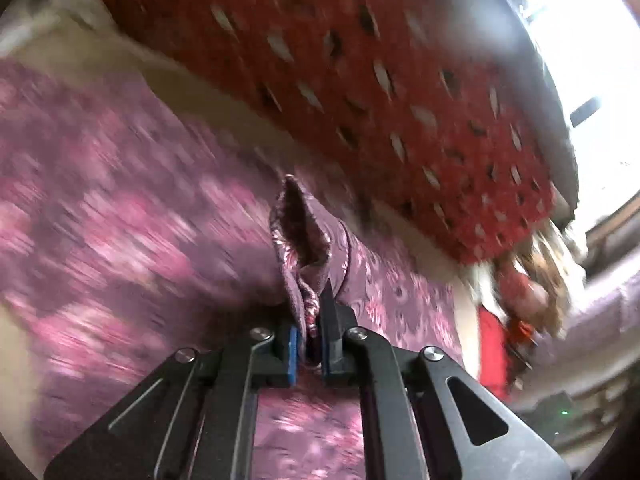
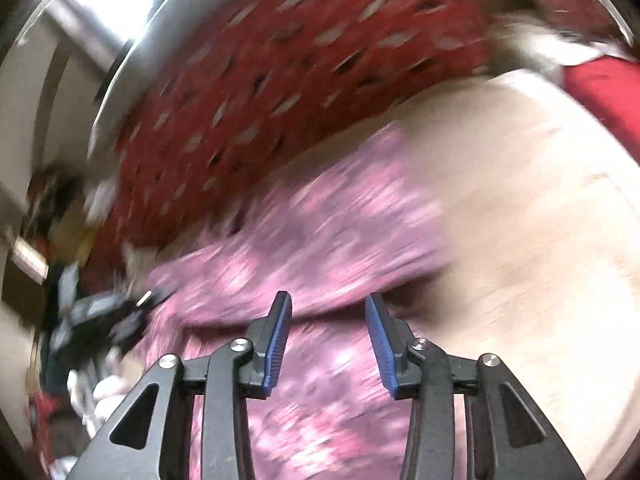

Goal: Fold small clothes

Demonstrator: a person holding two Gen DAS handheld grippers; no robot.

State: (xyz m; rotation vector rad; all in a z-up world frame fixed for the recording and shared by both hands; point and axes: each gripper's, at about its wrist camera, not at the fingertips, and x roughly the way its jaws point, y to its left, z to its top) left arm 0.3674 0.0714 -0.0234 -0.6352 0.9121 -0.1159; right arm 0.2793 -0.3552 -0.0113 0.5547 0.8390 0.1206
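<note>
The left tongs (image 1: 314,320) are clenched on a bunched fold of the purple flowered garment (image 1: 120,208), the cloth squeezed between the blue pads and rising in a loose peak just beyond them. In the right wrist view, the right tongs (image 2: 328,340) stand released above the same garment (image 2: 312,240), nothing between the pads, with the garment's edge just beyond their tips. The garment lies spread on the pale tabletop (image 2: 520,208), which shows bare beside it. Beyond the garment, a red patterned cloth (image 1: 360,80) lies along its far edge, close but apparently not overlapping. Farther still, past the red cloth, sits a blurred heap of other clothes (image 1: 532,280).

The risk, as I judge it, is the left grip: it pinches a crumpled wad, not a clean edge, so lifting could drag extra layers and skew the fold. The right tongs, empty, could also catch the red cloth if they reach too far past the garment.
</note>
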